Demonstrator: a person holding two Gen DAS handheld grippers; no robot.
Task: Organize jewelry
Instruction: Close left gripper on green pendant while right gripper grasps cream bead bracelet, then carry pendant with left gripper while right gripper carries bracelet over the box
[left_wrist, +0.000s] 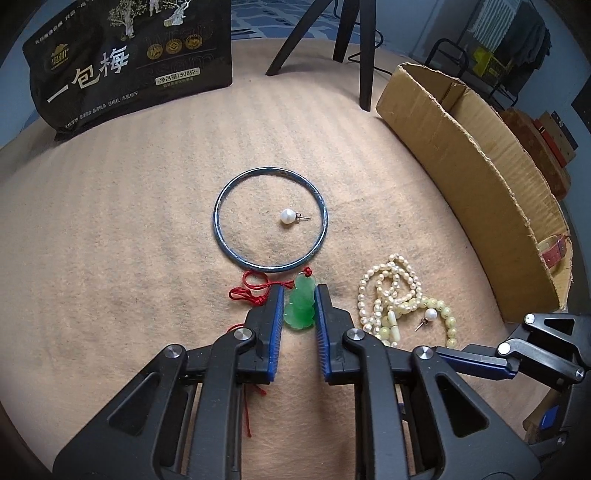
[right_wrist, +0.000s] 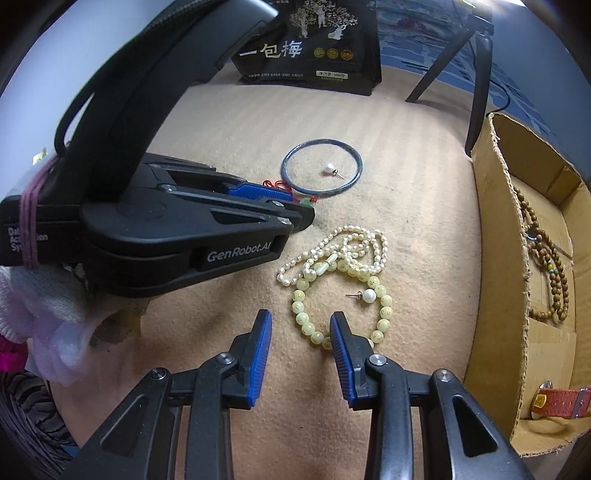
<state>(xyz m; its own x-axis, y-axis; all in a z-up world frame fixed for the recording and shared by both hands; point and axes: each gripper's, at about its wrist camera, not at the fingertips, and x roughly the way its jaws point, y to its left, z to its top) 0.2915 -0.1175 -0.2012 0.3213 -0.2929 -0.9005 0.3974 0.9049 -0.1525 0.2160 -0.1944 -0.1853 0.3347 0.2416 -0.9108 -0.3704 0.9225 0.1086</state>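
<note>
A green jade pendant (left_wrist: 300, 310) on a red cord (left_wrist: 255, 290) lies on the beige felt, and my left gripper (left_wrist: 300, 291) is shut on it, one blue pad against each side. Just beyond it lies a blue bangle (left_wrist: 215, 218) with a pearl earring (left_wrist: 287, 216) inside its ring. To the right, a pearl necklace (right_wrist: 332, 240) is tangled with a yellow-green bead bracelet (right_wrist: 384, 314), and a second pearl earring (right_wrist: 369, 294) rests on them. My right gripper (right_wrist: 300, 315) stands open over the bracelet's near end, its pads pressing nothing.
A cardboard box (right_wrist: 509, 258) stands along the right, holding a string of brown wooden beads (right_wrist: 554, 266) and a watch with a red strap (right_wrist: 561, 400). A black snack bag (left_wrist: 129, 62) stands at the back left, black tripod legs (left_wrist: 365, 55) behind the middle.
</note>
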